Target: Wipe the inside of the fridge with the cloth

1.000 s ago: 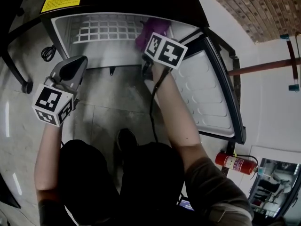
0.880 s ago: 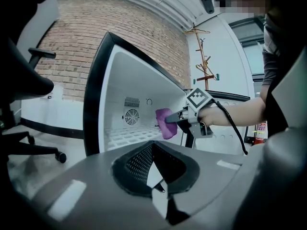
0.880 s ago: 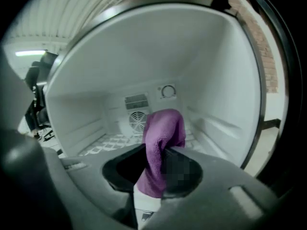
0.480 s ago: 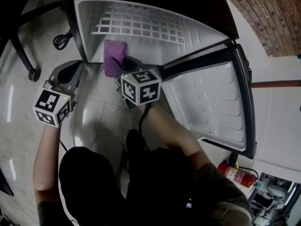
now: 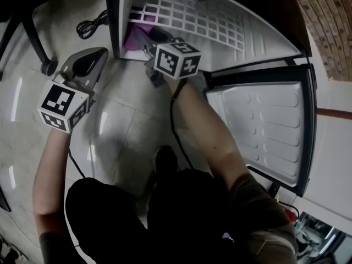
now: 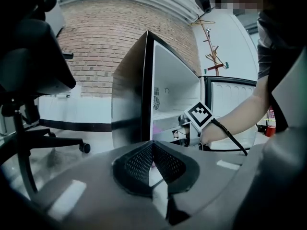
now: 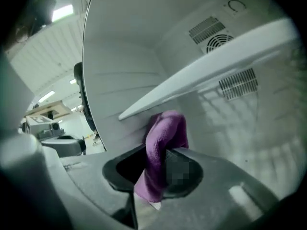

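A small fridge (image 5: 264,43) stands open on the floor, its white inside and wire shelf (image 5: 192,18) showing in the head view. My right gripper (image 5: 147,39) is shut on a purple cloth (image 5: 135,37) and reaches into the fridge's lower left corner. In the right gripper view the purple cloth (image 7: 160,147) sticks out between the jaws, pressed against the left inner wall (image 7: 120,80) just under the shelf (image 7: 201,75). My left gripper (image 5: 88,65) hangs outside, left of the fridge, shut and holding nothing. The fridge (image 6: 158,104) fills the middle of the left gripper view.
The fridge door (image 5: 272,125) is swung open to the right. An office chair base (image 5: 38,48) and a coiled black cable (image 5: 92,22) lie on the tiled floor to the left. A cable runs from my right gripper along the forearm. Brick wall at the far right.
My right gripper has carried the cloth left and deeper, from the fridge's front edge to the lower left inner wall. The head view has shifted. The left gripper stays where it was.
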